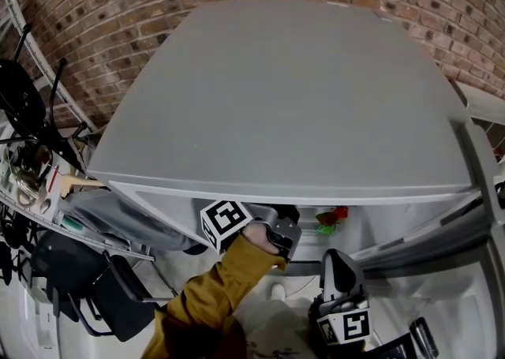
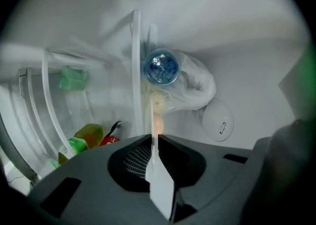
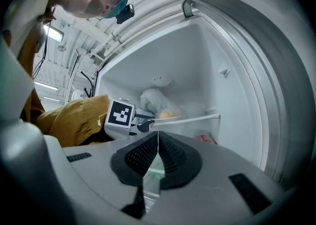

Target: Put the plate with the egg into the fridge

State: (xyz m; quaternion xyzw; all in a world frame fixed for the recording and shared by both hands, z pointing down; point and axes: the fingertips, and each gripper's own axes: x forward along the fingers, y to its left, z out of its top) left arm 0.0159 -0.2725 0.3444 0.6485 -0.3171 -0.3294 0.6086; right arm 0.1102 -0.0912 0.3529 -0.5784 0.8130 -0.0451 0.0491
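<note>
My left gripper [image 1: 286, 241] reaches into the open fridge [image 1: 292, 97], just under its top. It is shut on the rim of a thin white plate [image 2: 152, 120], seen edge-on between the jaws. The pale egg [image 2: 158, 124] lies on the plate just past the fingertips. In the right gripper view the left gripper [image 3: 140, 122] holds the plate [image 3: 190, 118] level inside the upper compartment, the egg [image 3: 166, 115] on it. My right gripper [image 1: 339, 264] hangs lower, in front of the fridge opening, shut with nothing in it.
A clear plastic bag [image 2: 190, 83] with a blue-capped item [image 2: 161, 67] sits at the back of the compartment. Green bottles [image 2: 81, 139] and a red item [image 2: 108, 140] stand below. The open door [image 1: 473, 215] is at right; a cluttered rack [image 1: 31, 176] at left.
</note>
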